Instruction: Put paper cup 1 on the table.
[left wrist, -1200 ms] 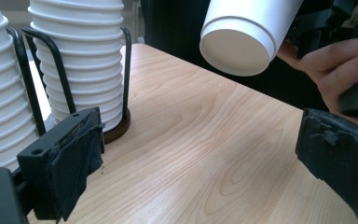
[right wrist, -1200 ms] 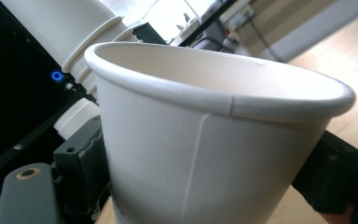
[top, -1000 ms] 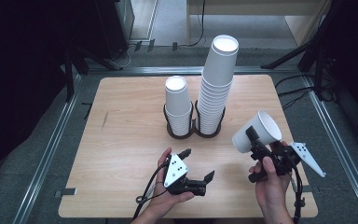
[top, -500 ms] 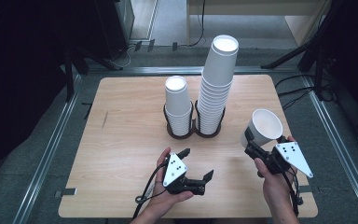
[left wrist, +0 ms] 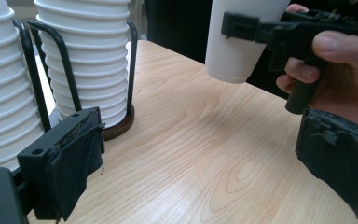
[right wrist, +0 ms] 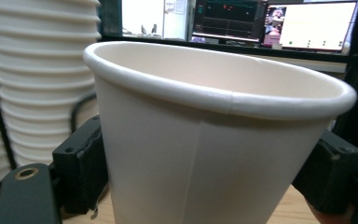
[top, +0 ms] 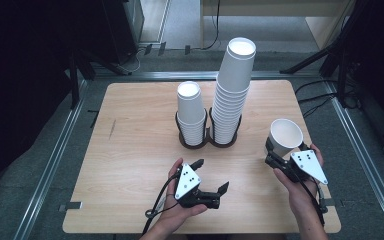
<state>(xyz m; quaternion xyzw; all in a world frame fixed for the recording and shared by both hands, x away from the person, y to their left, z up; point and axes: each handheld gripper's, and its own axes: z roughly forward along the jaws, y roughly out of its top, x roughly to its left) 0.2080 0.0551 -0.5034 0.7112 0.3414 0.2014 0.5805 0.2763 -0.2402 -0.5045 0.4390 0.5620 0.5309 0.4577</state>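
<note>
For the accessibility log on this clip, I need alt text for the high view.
The right gripper holds a single white paper cup upright, mouth up, near the wooden table's right edge. The left gripper rests open near the front edge. Behind stand two stacks of cups in a black wire holder.

The table [top: 130, 150] has a light wood-grain top with rounded corners. It stands on a grey floor [top: 40, 165] inside a frame of metal rails [top: 55, 160] running along its left, right and far sides. Black stand legs [top: 325, 55] rest on the floor at far right. Far off, lit monitors [right wrist: 270, 23] sit in a row. The surroundings at left are dark.
</note>
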